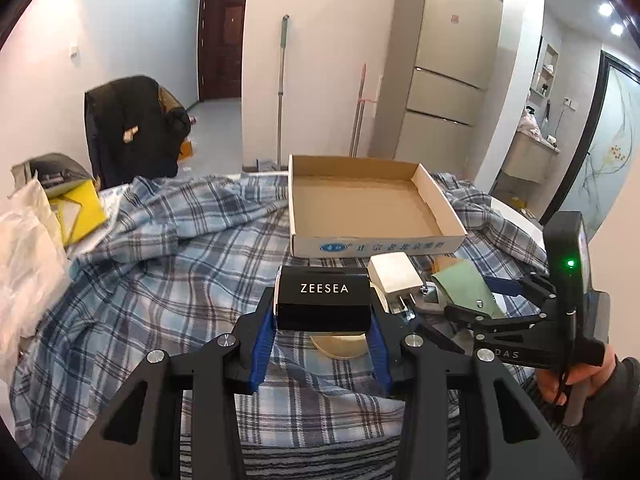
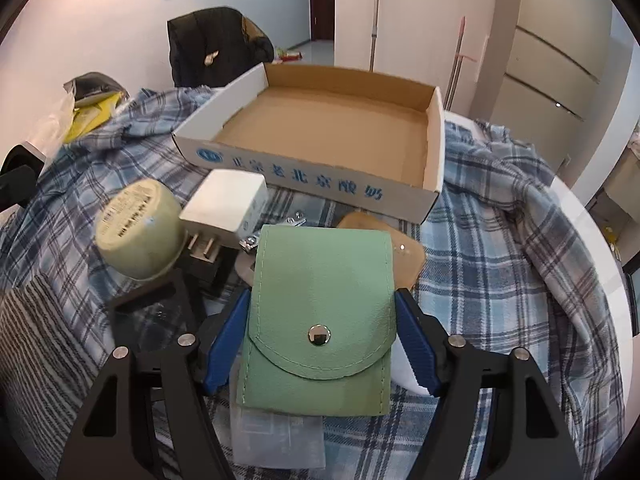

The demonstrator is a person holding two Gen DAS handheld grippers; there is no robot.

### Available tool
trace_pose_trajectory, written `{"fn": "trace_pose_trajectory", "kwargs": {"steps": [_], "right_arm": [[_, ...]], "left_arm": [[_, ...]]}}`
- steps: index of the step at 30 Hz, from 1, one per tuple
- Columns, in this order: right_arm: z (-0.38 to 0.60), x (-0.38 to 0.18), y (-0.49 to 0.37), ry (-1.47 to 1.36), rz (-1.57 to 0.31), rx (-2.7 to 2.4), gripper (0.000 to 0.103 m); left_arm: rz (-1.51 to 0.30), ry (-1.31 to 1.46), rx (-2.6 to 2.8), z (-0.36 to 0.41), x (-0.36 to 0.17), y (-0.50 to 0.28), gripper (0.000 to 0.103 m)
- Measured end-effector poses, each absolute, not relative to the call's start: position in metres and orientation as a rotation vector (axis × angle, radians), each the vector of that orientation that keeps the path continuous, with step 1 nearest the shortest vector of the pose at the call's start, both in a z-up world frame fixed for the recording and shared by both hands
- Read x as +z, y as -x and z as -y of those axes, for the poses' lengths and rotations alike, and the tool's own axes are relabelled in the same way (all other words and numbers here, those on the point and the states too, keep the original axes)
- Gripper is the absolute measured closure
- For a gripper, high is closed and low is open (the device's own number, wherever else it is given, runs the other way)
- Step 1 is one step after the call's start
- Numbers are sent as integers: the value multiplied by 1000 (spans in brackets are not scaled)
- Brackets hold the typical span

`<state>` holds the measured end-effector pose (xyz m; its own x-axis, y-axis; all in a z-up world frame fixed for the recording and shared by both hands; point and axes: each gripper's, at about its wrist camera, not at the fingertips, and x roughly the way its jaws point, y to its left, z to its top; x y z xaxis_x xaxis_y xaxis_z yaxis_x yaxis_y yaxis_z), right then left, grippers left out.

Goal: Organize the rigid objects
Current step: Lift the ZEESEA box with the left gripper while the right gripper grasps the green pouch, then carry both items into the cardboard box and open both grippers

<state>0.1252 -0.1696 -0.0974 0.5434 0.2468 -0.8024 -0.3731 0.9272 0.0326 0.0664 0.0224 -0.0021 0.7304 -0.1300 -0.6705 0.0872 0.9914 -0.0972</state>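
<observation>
Lying lengthwise between the right gripper [image 2: 320, 344]'s blue pads, a green pouch [image 2: 320, 316] is flanked, apparently touched, not clearly pinched (left gripper [image 1: 322, 344] is clamped on the black box [image 1: 323, 298]); the cardboard tray [image 2: 434, 148] is straight ahead.

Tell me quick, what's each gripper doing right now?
Left gripper: shut on the black ZEESEA box.
Right gripper: jaws around the green pouch; a firm grip cannot be told.
</observation>
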Motion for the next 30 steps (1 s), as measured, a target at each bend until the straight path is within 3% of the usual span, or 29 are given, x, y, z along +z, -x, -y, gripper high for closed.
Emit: {"fn": "trace_pose_trajectory", "kwargs": {"steps": [16,25,30], "right_arm": [[190,-20,-108,79,-790,328,33],[196,63,-147,-48,-626,255,33],[190,68,-182,-124,-630,234,33]], "left_arm": [[-654,68,-110,-24,39,-63,59],[-523,128,-66,-22,79,-126,59],[-524,156,-186,-15,70,-182,59]]}}
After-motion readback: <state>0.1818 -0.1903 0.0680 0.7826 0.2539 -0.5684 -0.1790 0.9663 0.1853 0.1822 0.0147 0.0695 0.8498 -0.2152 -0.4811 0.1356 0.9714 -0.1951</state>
